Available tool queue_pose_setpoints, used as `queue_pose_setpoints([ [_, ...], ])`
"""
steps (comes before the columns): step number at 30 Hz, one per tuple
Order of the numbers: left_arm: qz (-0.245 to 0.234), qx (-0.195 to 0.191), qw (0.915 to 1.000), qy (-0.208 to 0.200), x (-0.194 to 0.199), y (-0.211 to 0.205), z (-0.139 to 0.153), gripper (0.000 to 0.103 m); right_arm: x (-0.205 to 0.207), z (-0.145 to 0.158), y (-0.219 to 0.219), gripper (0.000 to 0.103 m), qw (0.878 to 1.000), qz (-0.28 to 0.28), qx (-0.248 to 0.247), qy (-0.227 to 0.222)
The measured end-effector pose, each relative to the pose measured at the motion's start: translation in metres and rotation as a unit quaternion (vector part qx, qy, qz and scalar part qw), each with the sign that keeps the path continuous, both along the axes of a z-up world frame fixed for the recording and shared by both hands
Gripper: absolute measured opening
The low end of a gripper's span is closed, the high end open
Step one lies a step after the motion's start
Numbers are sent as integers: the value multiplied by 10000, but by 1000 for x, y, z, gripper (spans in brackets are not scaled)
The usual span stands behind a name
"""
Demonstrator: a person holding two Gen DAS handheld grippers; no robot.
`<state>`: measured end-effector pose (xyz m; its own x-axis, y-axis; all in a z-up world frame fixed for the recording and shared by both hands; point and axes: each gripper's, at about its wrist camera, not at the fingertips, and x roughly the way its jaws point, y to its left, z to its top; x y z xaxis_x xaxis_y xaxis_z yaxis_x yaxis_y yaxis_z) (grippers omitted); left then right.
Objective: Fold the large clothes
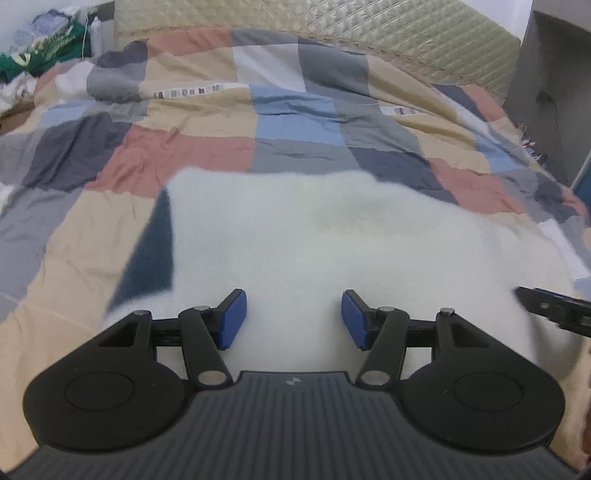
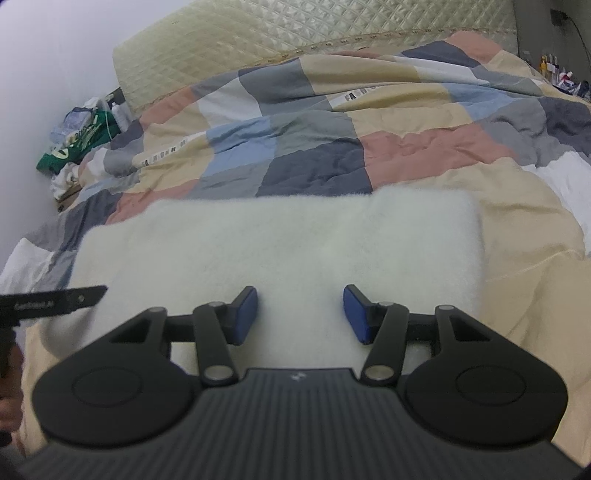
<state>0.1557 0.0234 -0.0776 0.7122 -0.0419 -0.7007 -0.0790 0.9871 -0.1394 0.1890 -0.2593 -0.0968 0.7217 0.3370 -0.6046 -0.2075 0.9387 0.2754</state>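
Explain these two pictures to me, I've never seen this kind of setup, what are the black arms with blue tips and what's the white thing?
A person holds a two-finger gripper in each hand; a camera on each looks forward along its fingers. One picture comes from the left gripper, the other from the right gripper. The blue tips are their gripping pads. Both stand open over a white fluffy garment that looks folded and lies on a patchwork quilt on a bed. Neither holds anything. A quilted headboard stands behind, and a heap of clothes lies at the far left.
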Motion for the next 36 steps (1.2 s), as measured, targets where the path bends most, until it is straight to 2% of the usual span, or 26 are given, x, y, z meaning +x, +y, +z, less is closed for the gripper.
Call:
queue_pose_setpoints([
  [2,-53,-102,9999,-10,-13,-5,5,63,-4,1,0,53,10000,-6,-32,1],
  [4,-125,-382,9992,43,-26,-9,10,63,-8,3,1,53,9999,49,-146,31],
  [7,-153,-506,9986,76,-42,-18,15,65,-13,7,-4,53,9999,15,-54,130],
  [12,6,-952,9945,434,-67,-21,2,72,-20,7,-7,54,9999,-8,0,150],
  [16,220,-1188,9893,813,-64,-15,-13,73,-22,8,-7,54,9999,-20,0,155],
  [19,456,-1397,9849,918,-58,-5,-20,74,-23,8,-6,54,9999,-27,11,155],
  [25,597,-1652,9789,1046,-46,4,-29,79,-23,8,-7,54,9999,-31,25,162],
  [27,647,-1798,9754,1103,-42,8,-32,80,-23,8,-7,54,9999,-33,30,166],
  [32,827,-2395,9584,1313,-37,22,-44,82,-23,9,-7,54,9998,-43,44,170],
  [36,947,-2792,9466,1309,-33,31,-49,82,-22,9,-9,54,9998,-89,92,173],
])
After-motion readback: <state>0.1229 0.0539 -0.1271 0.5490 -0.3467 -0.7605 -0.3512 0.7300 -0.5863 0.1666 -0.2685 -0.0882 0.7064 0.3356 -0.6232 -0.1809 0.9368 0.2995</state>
